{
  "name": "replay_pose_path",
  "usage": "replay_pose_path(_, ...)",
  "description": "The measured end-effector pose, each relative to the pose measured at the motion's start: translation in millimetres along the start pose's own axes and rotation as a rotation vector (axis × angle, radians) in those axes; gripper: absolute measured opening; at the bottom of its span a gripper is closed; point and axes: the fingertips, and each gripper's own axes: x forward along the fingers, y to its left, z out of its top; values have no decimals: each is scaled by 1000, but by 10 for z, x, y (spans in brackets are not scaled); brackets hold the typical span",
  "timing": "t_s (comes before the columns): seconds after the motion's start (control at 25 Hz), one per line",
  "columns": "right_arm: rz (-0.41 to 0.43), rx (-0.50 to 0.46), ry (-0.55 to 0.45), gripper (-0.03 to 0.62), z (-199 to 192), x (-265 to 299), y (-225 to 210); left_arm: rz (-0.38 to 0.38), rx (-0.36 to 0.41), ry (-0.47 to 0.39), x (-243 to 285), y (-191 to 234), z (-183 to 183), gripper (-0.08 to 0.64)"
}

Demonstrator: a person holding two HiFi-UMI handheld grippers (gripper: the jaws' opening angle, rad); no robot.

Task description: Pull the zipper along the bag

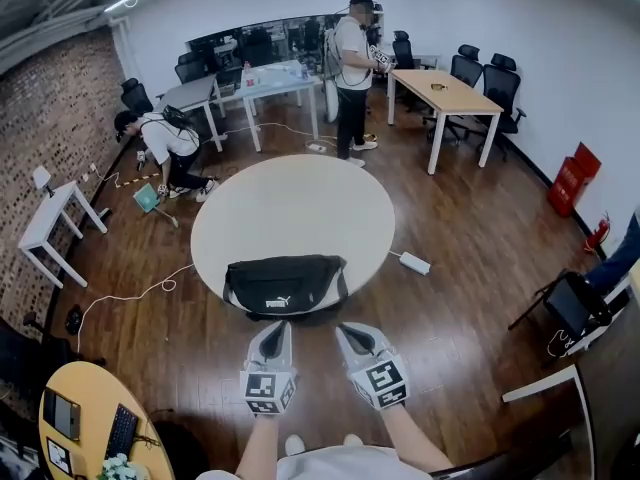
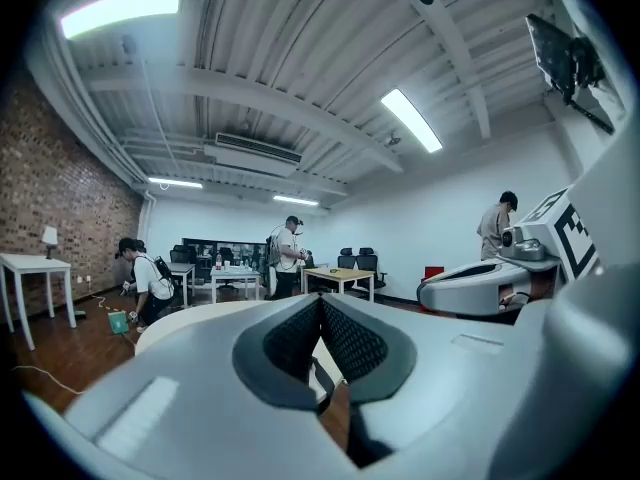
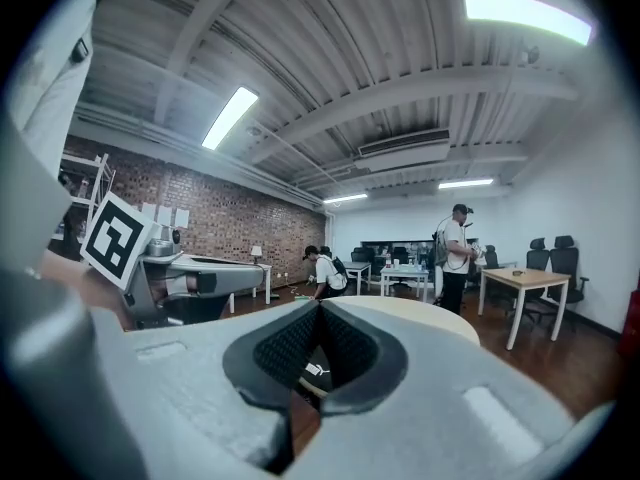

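Note:
A black bag (image 1: 285, 284) with a white logo lies at the near edge of the round white table (image 1: 300, 208). Both grippers hover just short of that edge, pointing at the bag and apart from it. My left gripper (image 1: 272, 328) is shut with nothing in it, below the bag's middle. My right gripper (image 1: 346, 329) is also shut and empty, below the bag's right end. In the left gripper view the left gripper (image 2: 320, 300) has its pads meeting at the tips. In the right gripper view the bag's logo (image 3: 315, 370) shows under the closed right gripper (image 3: 319, 306).
A person (image 1: 352, 68) stands at the far desks and another (image 1: 165, 143) crouches on the floor at the left. A power strip (image 1: 414, 263) lies right of the table. A wooden desk (image 1: 450, 93), a white side table (image 1: 50, 218) and a yellow table (image 1: 90, 418) stand around.

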Motion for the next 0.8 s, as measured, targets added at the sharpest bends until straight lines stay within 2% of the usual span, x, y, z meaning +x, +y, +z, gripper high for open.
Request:
replay_pose_path(0.16, -37, -98, -29, -9, 253, -77, 179, 6, 29, -36, -288, -8, 177, 17)
replay_pose_path(0.36, -18, -129, -86, -9, 551, 20, 568, 24, 70, -80, -689, 204, 353, 17)
replay_pose_path(0.56, 13, -142, -77, -9, 555, 194, 974, 53, 64, -81, -930, 536, 357, 17)
replay_pose_path(0.8, 2, -163, -59, -9, 568, 285, 1148, 48, 59, -88, -1020, 729, 360, 17)
